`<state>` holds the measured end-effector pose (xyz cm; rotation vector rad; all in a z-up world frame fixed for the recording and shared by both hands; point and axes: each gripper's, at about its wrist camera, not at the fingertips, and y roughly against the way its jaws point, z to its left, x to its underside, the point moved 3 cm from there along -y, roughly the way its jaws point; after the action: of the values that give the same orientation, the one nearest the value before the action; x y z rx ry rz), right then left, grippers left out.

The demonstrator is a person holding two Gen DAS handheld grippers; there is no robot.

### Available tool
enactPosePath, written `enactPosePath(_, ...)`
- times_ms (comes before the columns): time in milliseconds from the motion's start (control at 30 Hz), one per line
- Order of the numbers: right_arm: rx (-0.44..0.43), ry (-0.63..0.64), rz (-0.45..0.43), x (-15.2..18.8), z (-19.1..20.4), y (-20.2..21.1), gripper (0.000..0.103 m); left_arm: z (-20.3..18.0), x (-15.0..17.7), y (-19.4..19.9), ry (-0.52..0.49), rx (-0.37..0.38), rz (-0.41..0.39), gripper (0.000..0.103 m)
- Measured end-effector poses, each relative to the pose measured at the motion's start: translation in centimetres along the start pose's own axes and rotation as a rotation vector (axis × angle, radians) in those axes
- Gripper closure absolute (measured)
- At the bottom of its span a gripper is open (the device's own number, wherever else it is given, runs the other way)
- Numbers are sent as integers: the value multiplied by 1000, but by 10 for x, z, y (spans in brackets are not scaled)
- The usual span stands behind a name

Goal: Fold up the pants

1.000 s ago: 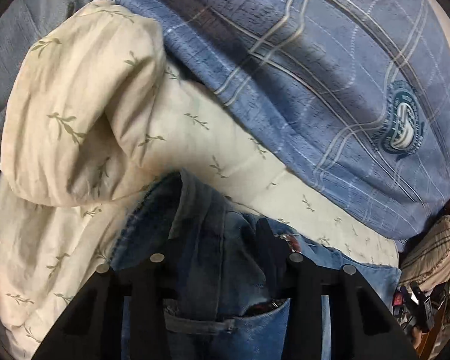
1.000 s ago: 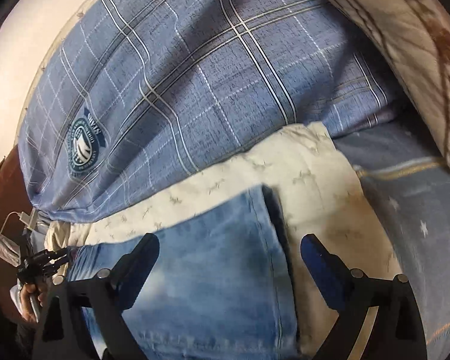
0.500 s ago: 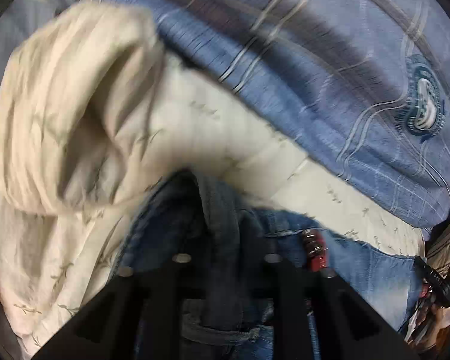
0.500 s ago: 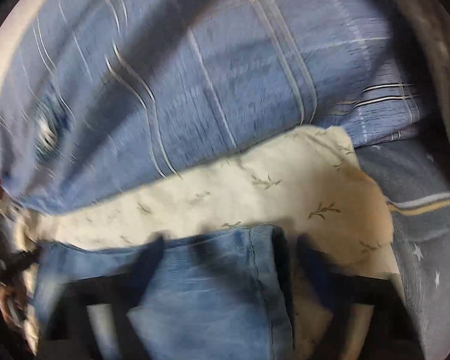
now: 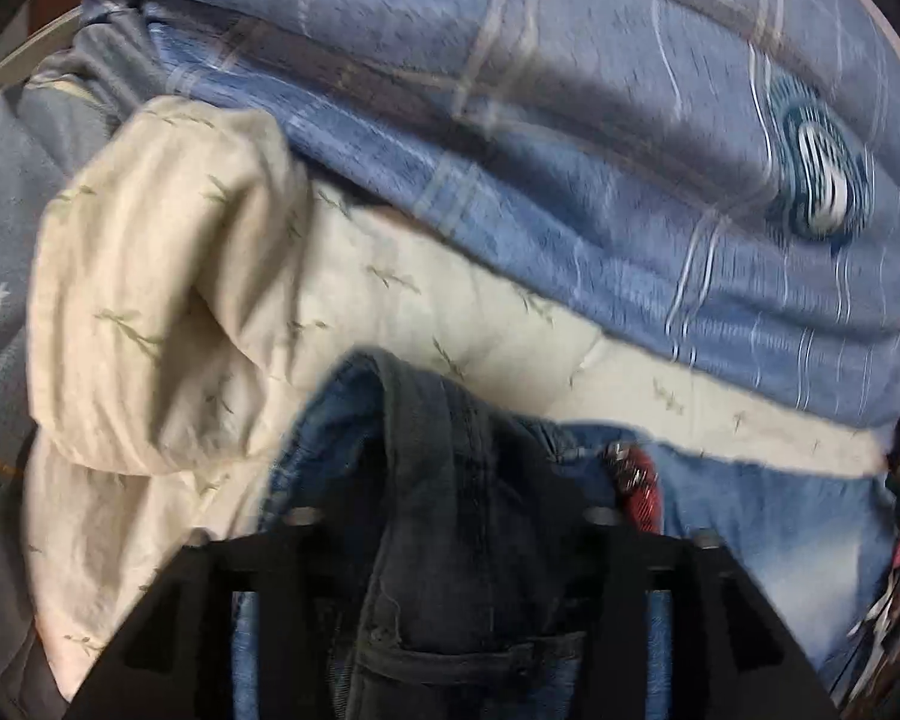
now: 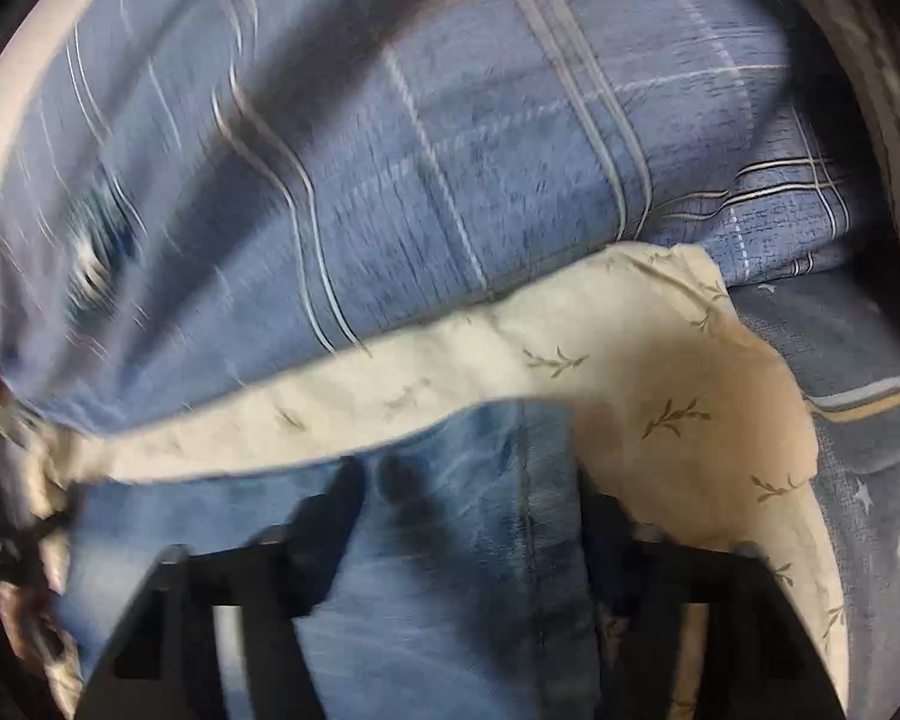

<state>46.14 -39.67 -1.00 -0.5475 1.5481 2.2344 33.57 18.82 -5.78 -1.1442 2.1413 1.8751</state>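
Pants (image 5: 450,480) bunched between left tongs (image 5: 444,516), flat between right tongs (image 6: 468,516)

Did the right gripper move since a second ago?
Yes. The right gripper has pushed forward along the jeans, toward the cream blanket, whose edge now sits much nearer its fingertips.

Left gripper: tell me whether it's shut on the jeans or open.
Shut on the jeans. The left gripper has a bunched ridge of dark denim rising between its fingers, which press close on both sides.
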Motion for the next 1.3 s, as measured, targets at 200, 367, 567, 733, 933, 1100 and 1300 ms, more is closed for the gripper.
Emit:
enactPosePath(200, 35, 3, 75, -11, -4, -21, 83, 5, 2, -2, 28, -12, 40, 91)
enactPosePath(367, 21, 46, -40, -9, 20, 28, 87, -9, 12, 80, -9, 52, -128, 91)
enactPosePath(567, -136, 5, -211, 22, 33, 133, 87, -18, 50, 180, -5, 178, -248, 92)
enactPosePath(733, -256, -31, -263, 93, 13, 188, 87, 4, 128, 192, 79, 268, -213, 91)
enactPosePath(933, -306, -107, -114, 209, -31, 187, 71, 48, 209, 164, 213, 249, -15, 69)
enactPosePath(1100, -329, -275, -74, 245, -61, 195, 23, 64, 230, 172, 324, 200, 28, 35)
enactPosePath(1300, -489, -672, -32, 266, -86, 209, 21, 62, 250, 197, 370, 55, -18, 34)
